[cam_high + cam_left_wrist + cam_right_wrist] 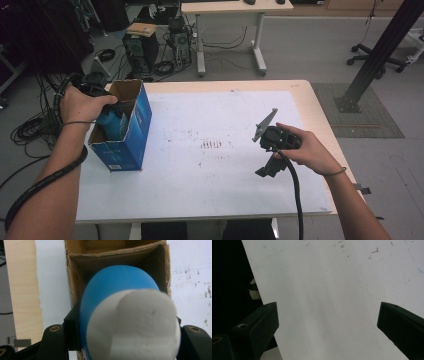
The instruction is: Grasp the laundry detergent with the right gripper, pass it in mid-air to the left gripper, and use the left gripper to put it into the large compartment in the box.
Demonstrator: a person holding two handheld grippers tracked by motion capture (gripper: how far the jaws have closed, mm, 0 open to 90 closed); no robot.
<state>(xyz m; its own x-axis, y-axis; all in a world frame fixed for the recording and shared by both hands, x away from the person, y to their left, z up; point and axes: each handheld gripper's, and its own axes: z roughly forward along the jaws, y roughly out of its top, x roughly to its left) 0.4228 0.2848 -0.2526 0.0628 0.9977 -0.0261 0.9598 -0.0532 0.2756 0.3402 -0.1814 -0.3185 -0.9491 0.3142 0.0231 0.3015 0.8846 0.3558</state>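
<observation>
A blue cardboard box [131, 131] with its top flaps open stands at the left of the white table sheet [215, 190]. My left gripper [107, 115] is over its mouth, shut on a rounded blue object with a white end [115, 127] that sits partly inside the box. In the left gripper view the blue object [117, 287] is clamped between the black jaws of my left gripper [125, 335], its blue end in the brown box opening [112, 255]. My right gripper [267, 170] hovers low over the sheet at the right, open [328, 325], nothing between its jaws.
Faint reddish marks [212, 145] dot the middle of the sheet. The table's wooden edge [320, 115] runs at the right. On the floor beyond stand computer towers [142, 47], loose cables [30, 127], a desk [230, 30] and a black slanted post [375, 55].
</observation>
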